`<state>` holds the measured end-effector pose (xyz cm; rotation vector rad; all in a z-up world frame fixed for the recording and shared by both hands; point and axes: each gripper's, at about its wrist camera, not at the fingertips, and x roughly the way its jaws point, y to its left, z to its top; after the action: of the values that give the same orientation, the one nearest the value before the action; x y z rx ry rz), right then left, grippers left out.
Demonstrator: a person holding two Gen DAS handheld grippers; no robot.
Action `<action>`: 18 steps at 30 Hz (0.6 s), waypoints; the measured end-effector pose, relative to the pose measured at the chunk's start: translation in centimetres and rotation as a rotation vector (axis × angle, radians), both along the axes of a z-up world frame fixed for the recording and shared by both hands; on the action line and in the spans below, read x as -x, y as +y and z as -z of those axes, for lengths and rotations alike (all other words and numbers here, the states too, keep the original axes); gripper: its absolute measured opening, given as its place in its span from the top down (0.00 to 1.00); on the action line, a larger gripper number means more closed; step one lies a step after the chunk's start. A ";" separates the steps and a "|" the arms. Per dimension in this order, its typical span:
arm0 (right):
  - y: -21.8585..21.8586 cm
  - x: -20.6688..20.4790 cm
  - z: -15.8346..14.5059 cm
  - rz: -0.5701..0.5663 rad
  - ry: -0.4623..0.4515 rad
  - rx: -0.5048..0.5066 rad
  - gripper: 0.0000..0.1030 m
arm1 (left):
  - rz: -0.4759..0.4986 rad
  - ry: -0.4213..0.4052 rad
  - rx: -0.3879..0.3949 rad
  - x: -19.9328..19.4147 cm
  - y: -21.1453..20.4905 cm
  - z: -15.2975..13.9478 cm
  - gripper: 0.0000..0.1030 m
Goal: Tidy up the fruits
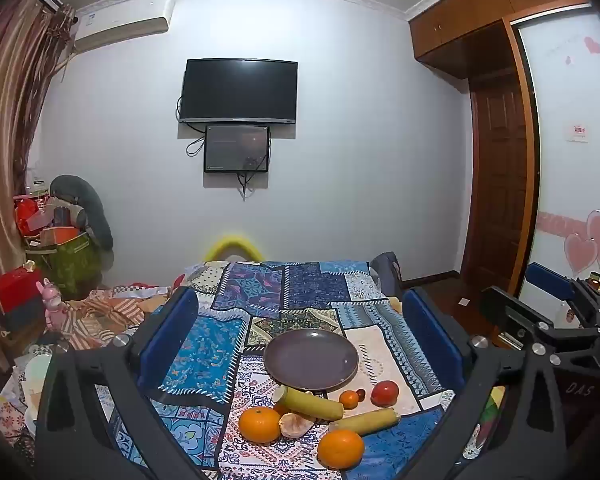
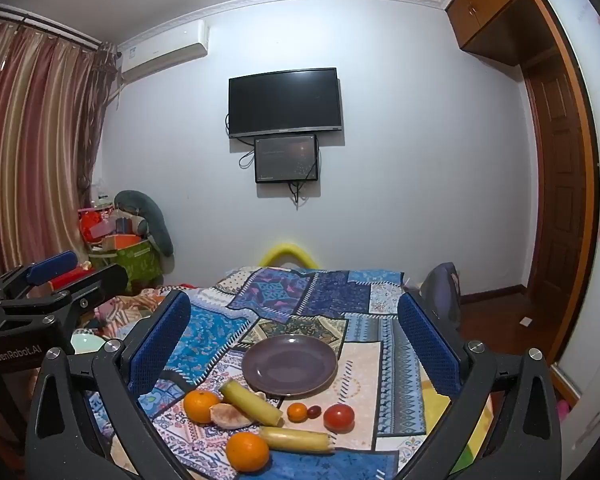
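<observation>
A dark purple plate (image 1: 311,358) (image 2: 289,366) lies empty on the patchwork bedspread (image 1: 220,344). In front of it lie two oranges (image 1: 260,424) (image 1: 341,448), a peeled orange (image 1: 296,425), two yellow banana pieces (image 1: 310,402) (image 1: 366,421), a small orange (image 1: 349,399), a small dark fruit (image 1: 361,394) and a red tomato (image 1: 385,393). My left gripper (image 1: 300,298) hovers open before the fruit, nothing between its blue pads. My right gripper (image 2: 294,302) is likewise open and empty, level beside the left one. The tomato (image 2: 339,418) is the rightmost fruit.
The bed ends at a wall with a mounted television (image 1: 239,91). Clutter and boxes (image 1: 60,240) pile up at the left by the curtain. A wooden wardrobe (image 1: 500,184) and bare floor lie to the right. Crumpled cloth (image 1: 108,316) sits on the bed's left side.
</observation>
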<state>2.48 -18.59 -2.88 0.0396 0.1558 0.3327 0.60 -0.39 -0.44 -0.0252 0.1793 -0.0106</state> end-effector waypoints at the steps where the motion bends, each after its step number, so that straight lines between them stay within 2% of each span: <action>1: 0.0 0.0 0.0 0.000 0.000 0.001 0.00 | 0.000 -0.001 -0.001 0.0 0.0 0.0 0.00; 18: 0.1 0.0 0.0 0.001 -0.001 0.003 0.00 | -0.004 0.000 -0.002 0.0 0.1 -0.1 0.00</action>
<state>2.47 -18.52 -2.84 0.0363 0.1554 0.3313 0.62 -0.32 -0.33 -0.0235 0.1789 -0.0068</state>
